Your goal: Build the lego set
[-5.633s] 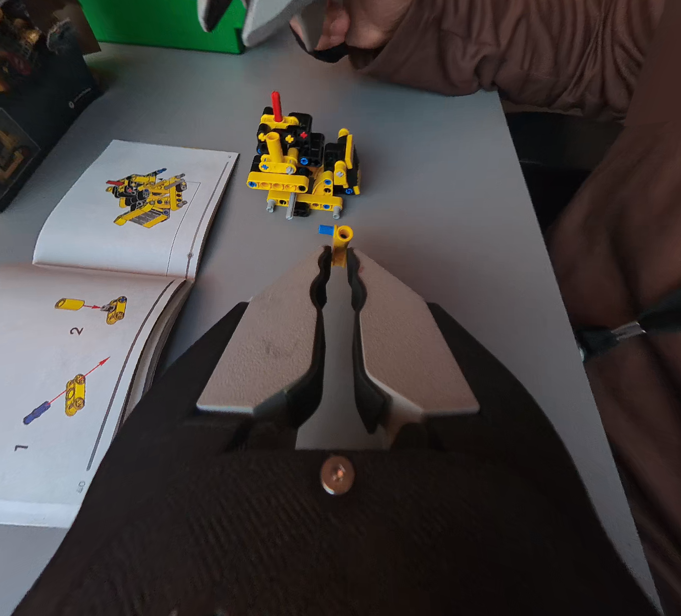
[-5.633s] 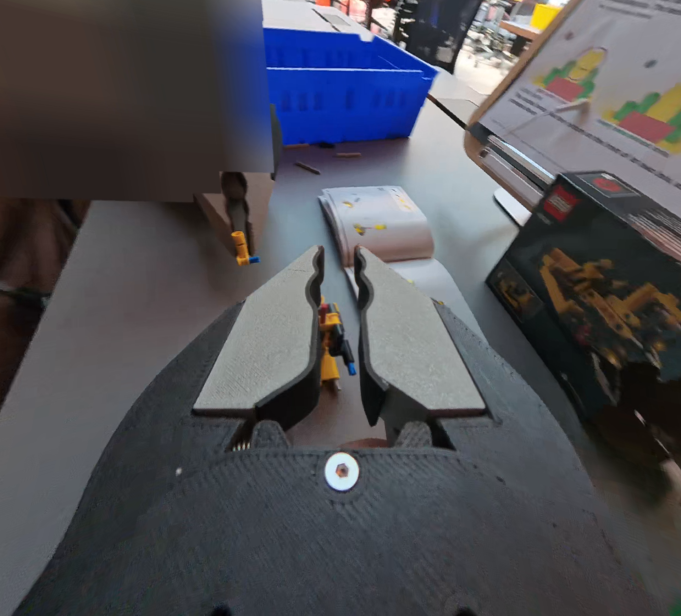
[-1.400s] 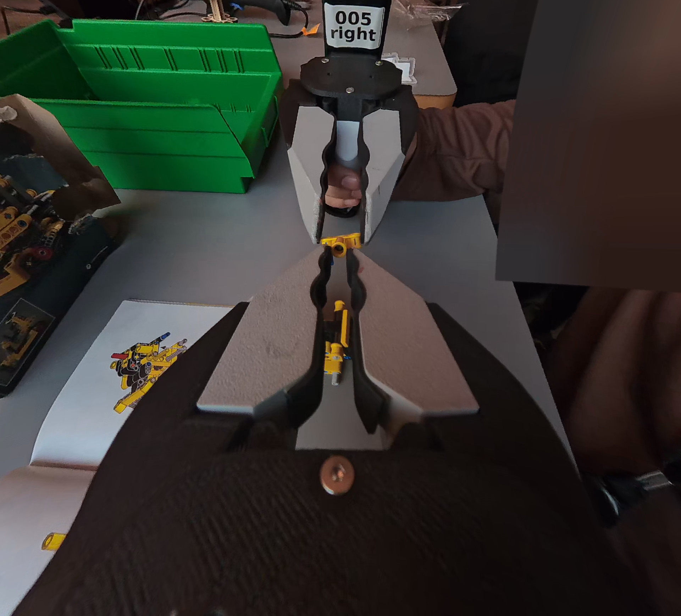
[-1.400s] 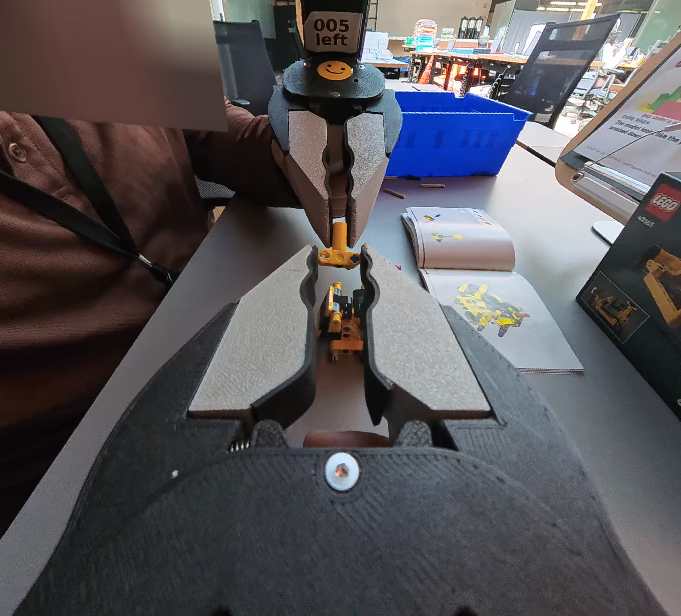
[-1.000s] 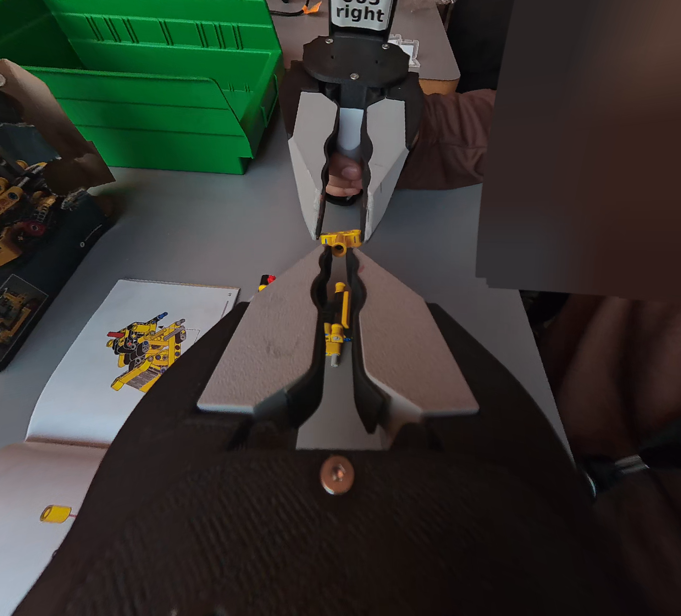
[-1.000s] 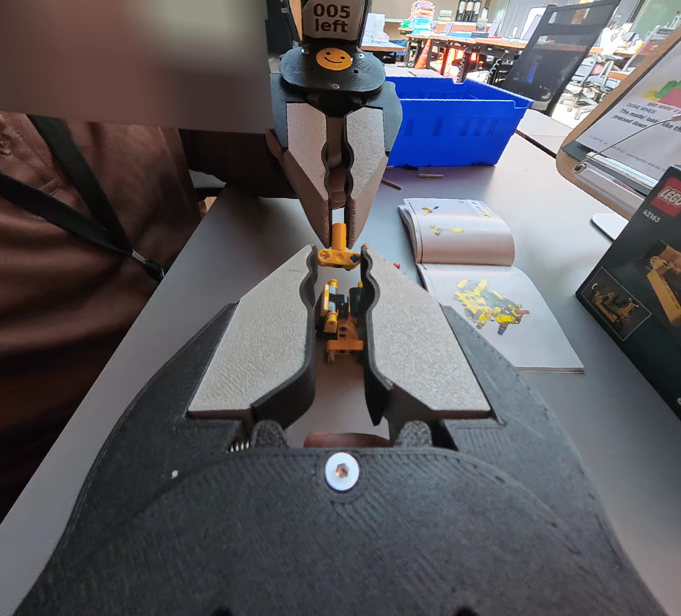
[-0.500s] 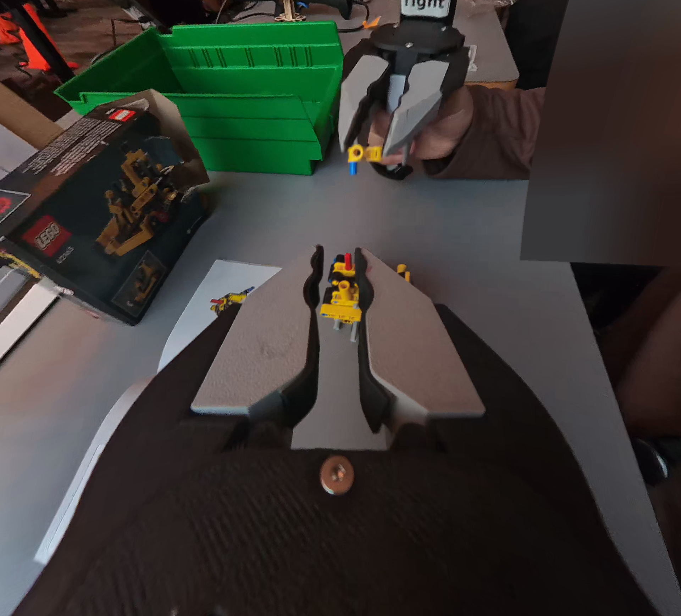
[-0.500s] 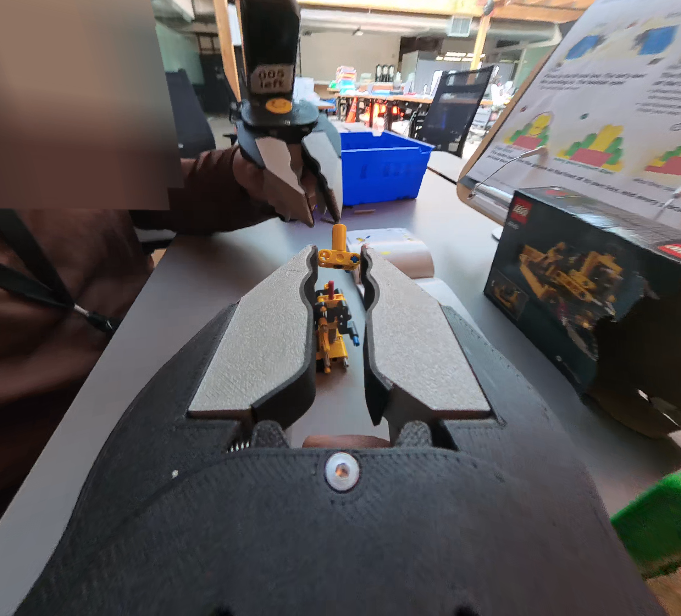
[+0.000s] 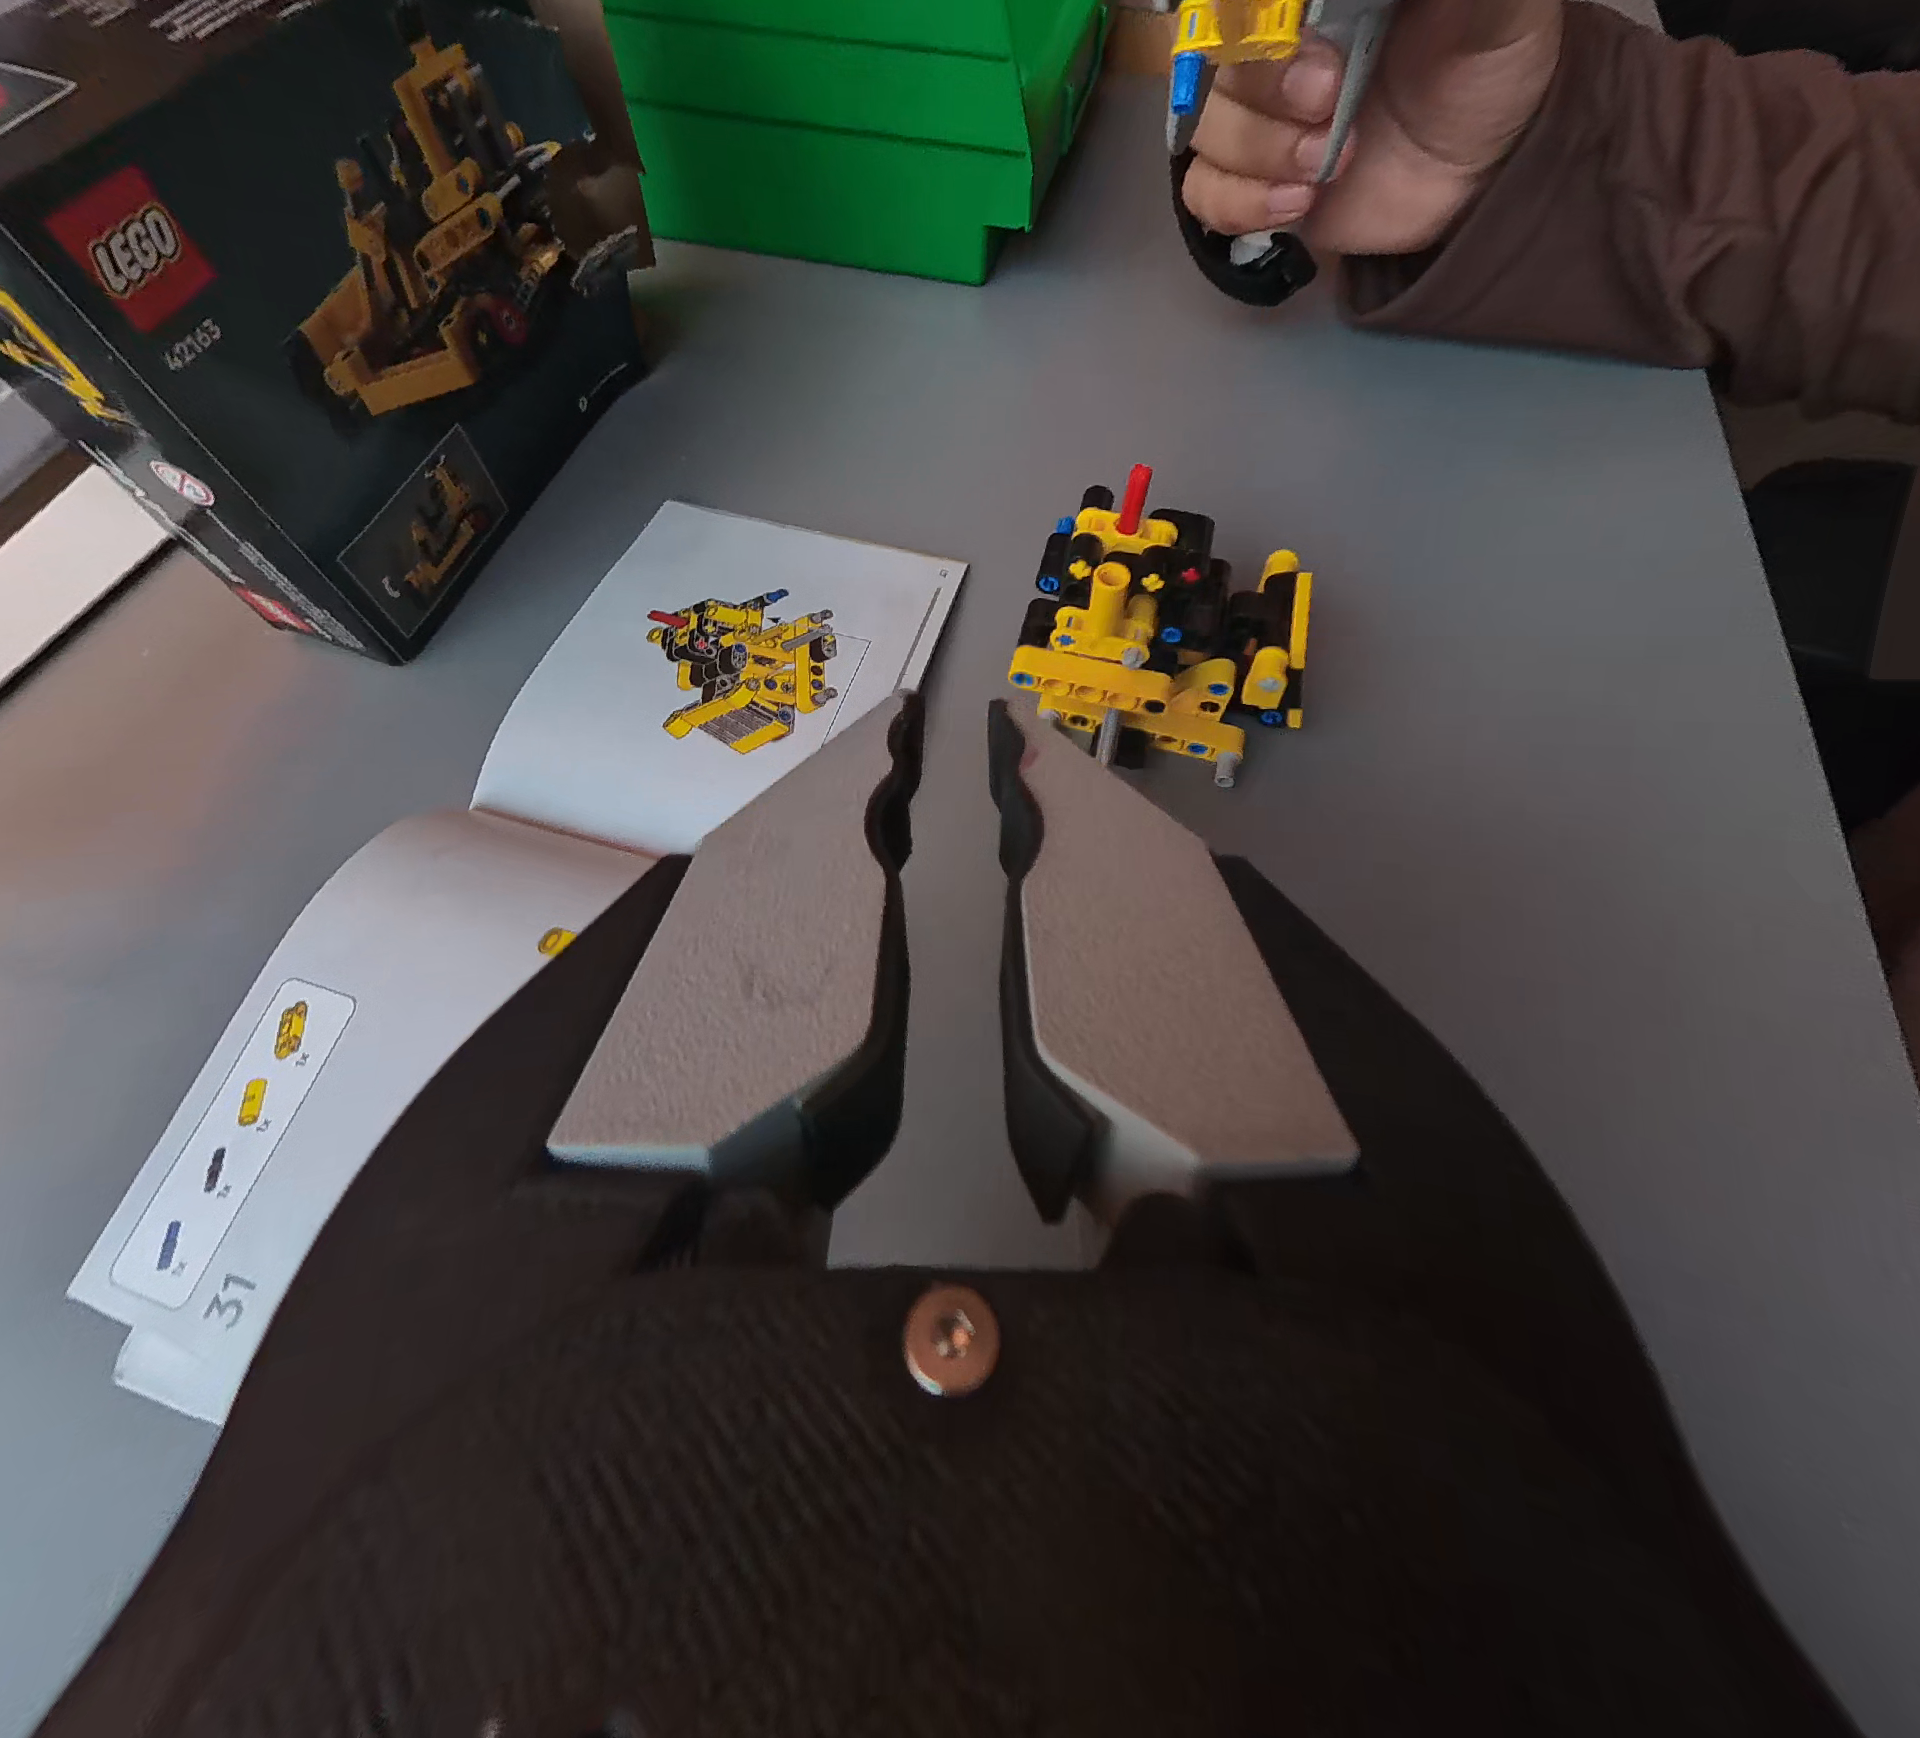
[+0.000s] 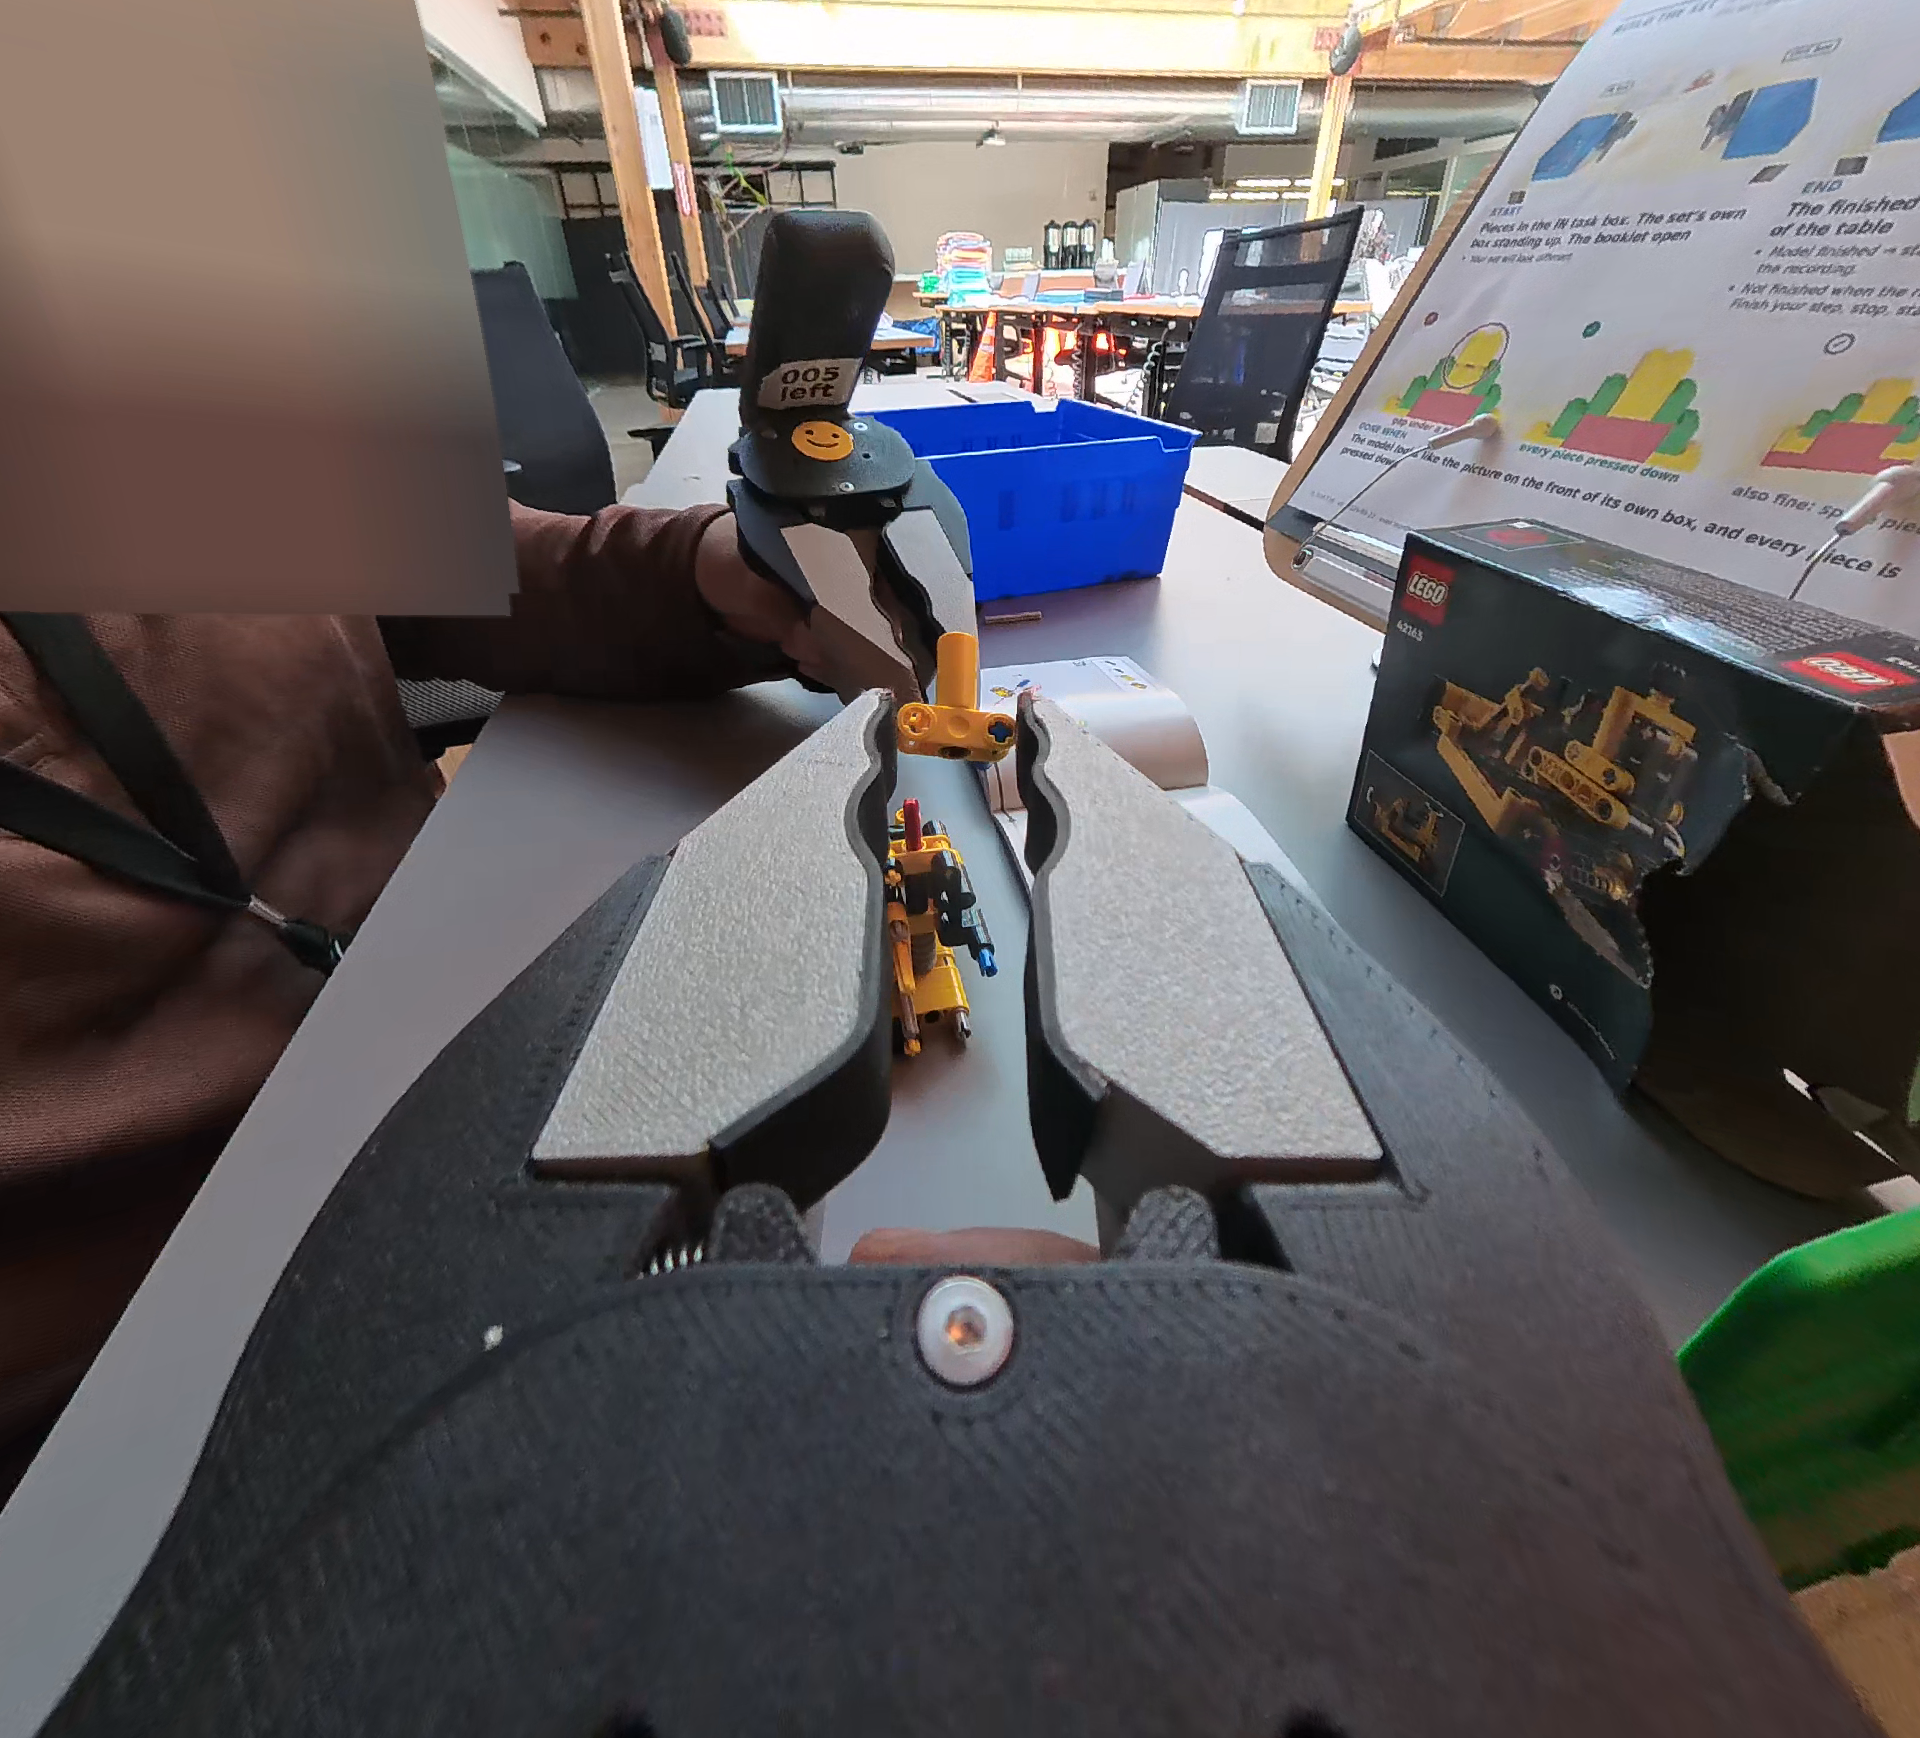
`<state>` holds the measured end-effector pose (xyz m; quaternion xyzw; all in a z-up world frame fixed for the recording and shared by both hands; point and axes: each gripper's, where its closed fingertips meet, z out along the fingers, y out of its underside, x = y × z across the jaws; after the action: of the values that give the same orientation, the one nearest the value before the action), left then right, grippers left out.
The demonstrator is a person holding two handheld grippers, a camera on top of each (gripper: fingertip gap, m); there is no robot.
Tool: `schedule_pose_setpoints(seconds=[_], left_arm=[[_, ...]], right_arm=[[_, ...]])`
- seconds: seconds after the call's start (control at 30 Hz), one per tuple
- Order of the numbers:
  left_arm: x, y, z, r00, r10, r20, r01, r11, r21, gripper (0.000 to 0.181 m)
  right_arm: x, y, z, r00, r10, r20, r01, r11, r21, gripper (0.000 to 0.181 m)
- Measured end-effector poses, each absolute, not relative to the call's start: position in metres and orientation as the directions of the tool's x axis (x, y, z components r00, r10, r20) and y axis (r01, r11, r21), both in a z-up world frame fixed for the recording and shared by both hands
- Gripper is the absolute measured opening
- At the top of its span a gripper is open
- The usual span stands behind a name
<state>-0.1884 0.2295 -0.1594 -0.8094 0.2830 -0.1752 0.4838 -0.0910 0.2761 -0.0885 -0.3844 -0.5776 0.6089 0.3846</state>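
The right gripper (image 10: 956, 732) pinches the yellow connector (image 10: 954, 724) at its fingertips; the left gripper (image 9: 951, 732) hangs empty, slightly parted. The half-built model (image 9: 1158, 639) sits just beyond the left fingers. Steady it there before pressing the connector straight in

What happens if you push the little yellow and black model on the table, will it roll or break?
The model probably slides rather than rolls: no wheels show, and it sits flat on the table. Its red peg and grey axle ends stick out, so those might pop loose if knocked.
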Motion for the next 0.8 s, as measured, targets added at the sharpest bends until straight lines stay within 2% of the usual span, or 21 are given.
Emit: schedule_pose_setpoints(seconds=[0.8], left_arm=[[-0.182, 0.222, -0.179, 0.755, -0.655, -0.029, -0.372, -0.391, -0.842, 0.009]], right_arm=[[-0.095, 0.277, -0.098, -0.411, 0.911, -0.038, 0.014, -0.036, -0.999, 0.019]])
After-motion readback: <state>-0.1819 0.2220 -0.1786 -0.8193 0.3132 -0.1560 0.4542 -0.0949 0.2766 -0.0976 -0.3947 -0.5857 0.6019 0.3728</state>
